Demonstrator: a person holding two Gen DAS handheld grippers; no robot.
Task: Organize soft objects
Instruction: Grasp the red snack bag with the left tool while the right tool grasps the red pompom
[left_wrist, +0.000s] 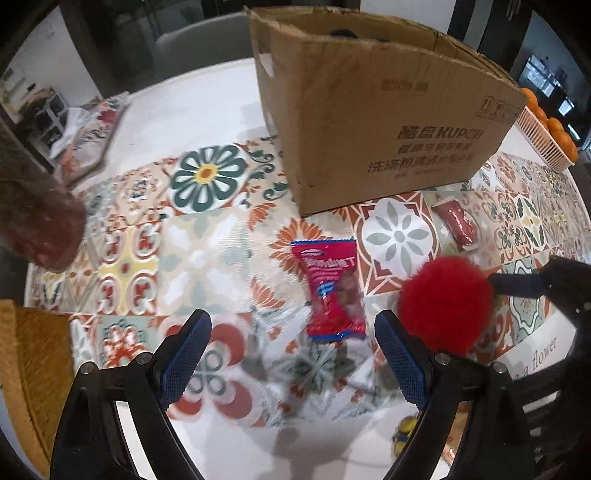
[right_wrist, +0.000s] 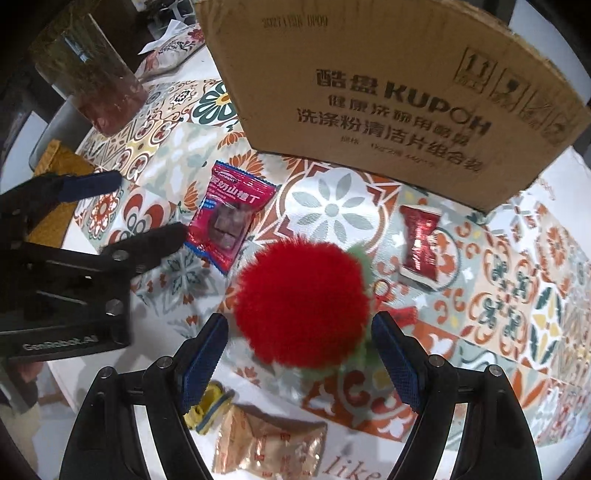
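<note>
So, from the left wrist, the left claw (left_wrist: 291, 354) is wide apart and holds nothing. It hangs over the counter (left_wrist: 207, 110), near a pink snack pack (left_wrist: 330, 290). The red pom-pom (left_wrist: 445, 304) sits just to its right. A big box (left_wrist: 384, 122) stands behind them, and a small red pack (left_wrist: 458, 223) lies near it.

From the right wrist, the right claw (right_wrist: 299, 363) is apart too. The pom-pom (right_wrist: 301, 302) lies on the counter just ahead of its 2 pads, not gripped yet. A gold pack (right_wrist: 266, 443) and a yellow thing (right_wrist: 208, 406) lie close below.

I think the job has hardly begun. The soft pom-pom is not yet in the box, and I cannot see what the box holds.
</note>
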